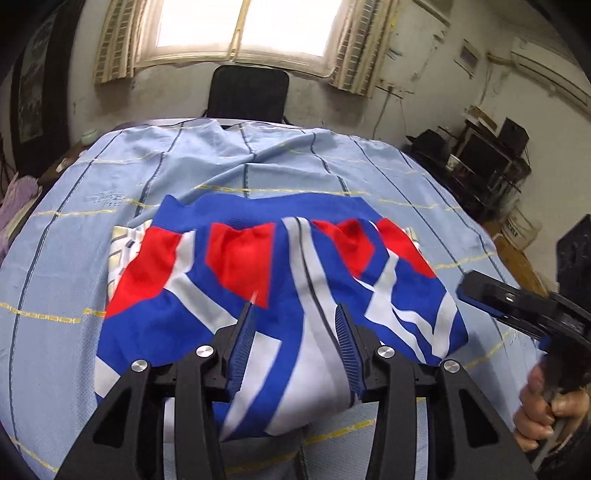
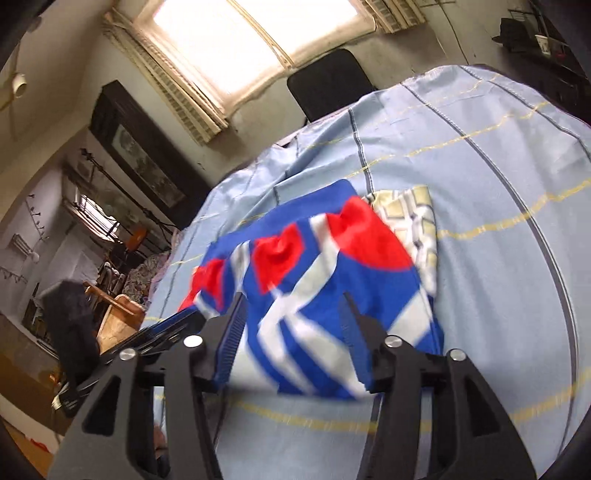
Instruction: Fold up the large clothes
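We had both tongs released, left gripper [image 1: 293,308] and right gripper [image 2: 293,301], above the garment [image 1: 258,295] near the bed's [image 1: 55,258] near edge; slippery folds risked sliding apart.

Blown-out window [image 1: 240,26] backlight (right blurred)

left gripper [image 1: 295,314]: jaws spread apart, nothing between them | right gripper [image 2: 293,302]: jaws spread apart, tilted | right hand [image 1: 543,406]: wrapped round its handle
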### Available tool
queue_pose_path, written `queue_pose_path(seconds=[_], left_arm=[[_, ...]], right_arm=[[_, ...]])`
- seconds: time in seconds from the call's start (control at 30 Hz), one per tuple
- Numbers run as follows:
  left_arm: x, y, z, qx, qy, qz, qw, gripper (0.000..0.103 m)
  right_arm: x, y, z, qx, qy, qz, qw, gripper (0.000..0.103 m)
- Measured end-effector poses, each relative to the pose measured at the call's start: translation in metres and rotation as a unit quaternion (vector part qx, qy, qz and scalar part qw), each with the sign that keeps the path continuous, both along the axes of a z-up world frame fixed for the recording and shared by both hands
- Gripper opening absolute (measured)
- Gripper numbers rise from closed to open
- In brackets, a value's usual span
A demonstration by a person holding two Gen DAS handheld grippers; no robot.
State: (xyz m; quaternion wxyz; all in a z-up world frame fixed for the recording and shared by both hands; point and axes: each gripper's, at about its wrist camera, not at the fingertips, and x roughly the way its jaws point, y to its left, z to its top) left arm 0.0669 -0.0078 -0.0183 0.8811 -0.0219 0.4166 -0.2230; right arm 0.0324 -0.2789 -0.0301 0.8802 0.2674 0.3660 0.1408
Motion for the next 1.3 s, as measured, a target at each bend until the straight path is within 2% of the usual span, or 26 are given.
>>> queue_pose_path(seconds=[0.1, 0.13, 0.3, 0.43, 0.53, 0.57, 0.67, 0.73, 0.8, 0.87, 0.97, 1.23, 1.3], left_arm=[[0.011, -0.017, -0.028, 0.039, 0.045, -0.006, 0.9982, 0.049], [0.014, -0.018, -0.035, 0.039, 0.051, -0.005, 0.9979, 0.050], [0.020, -0.011, -0.036, 0.015, 0.067, -0.004, 0.9976, 0.051], [0.021, -0.007, -0.037, 0.007, 0.067, -0.001, 0.9977, 0.051], [0.020, 0.001, -0.035, -0.020, 0.081, 0.012, 0.9964, 0.050], [0.019, 0.007, -0.031, -0.027, 0.081, 0.025, 0.9960, 0.047], [0.017, 0.019, -0.019, -0.030, 0.053, 0.051, 0.9968, 0.046], [0.019, 0.021, -0.020, -0.037, 0.062, 0.050, 0.9961, 0.046], [0.024, 0.017, -0.029, -0.041, 0.082, 0.039, 0.9950, 0.042], [0.027, 0.008, -0.038, -0.013, 0.084, 0.031, 0.9959, 0.042], [0.026, 0.000, -0.037, 0.017, 0.070, 0.028, 0.9970, 0.043], [0.027, 0.001, -0.039, 0.017, 0.071, 0.027, 0.9970, 0.044], [0.028, 0.002, -0.039, 0.012, 0.075, 0.026, 0.9968, 0.044]], right_arm=[[-0.029, -0.006, -0.011, 0.021, 0.012, -0.030, 0.999, 0.053], [-0.037, -0.010, -0.019, 0.036, 0.023, -0.043, 0.998, 0.055], [-0.049, -0.027, -0.049, 0.099, 0.072, -0.093, 0.988, 0.055], [-0.044, -0.034, -0.059, 0.132, 0.090, -0.135, 0.978, 0.062], [-0.039, -0.035, -0.070, 0.158, 0.104, -0.162, 0.969, 0.061], [-0.037, -0.035, -0.070, 0.157, 0.100, -0.170, 0.968, 0.061], [-0.028, -0.032, -0.070, 0.143, 0.090, -0.191, 0.967, 0.062], [-0.019, -0.029, -0.069, 0.124, 0.079, -0.201, 0.968, 0.061], [-0.013, -0.025, -0.069, 0.104, 0.065, -0.209, 0.970, 0.057], [-0.014, -0.023, -0.071, 0.101, 0.056, -0.209, 0.971, 0.048], [-0.015, -0.018, -0.068, 0.096, 0.039, -0.194, 0.975, 0.047], [-0.001, -0.014, -0.072, 0.070, 0.040, -0.208, 0.975, 0.042], [0.001, -0.014, -0.073, 0.066, 0.044, -0.215, 0.973, 0.028]])
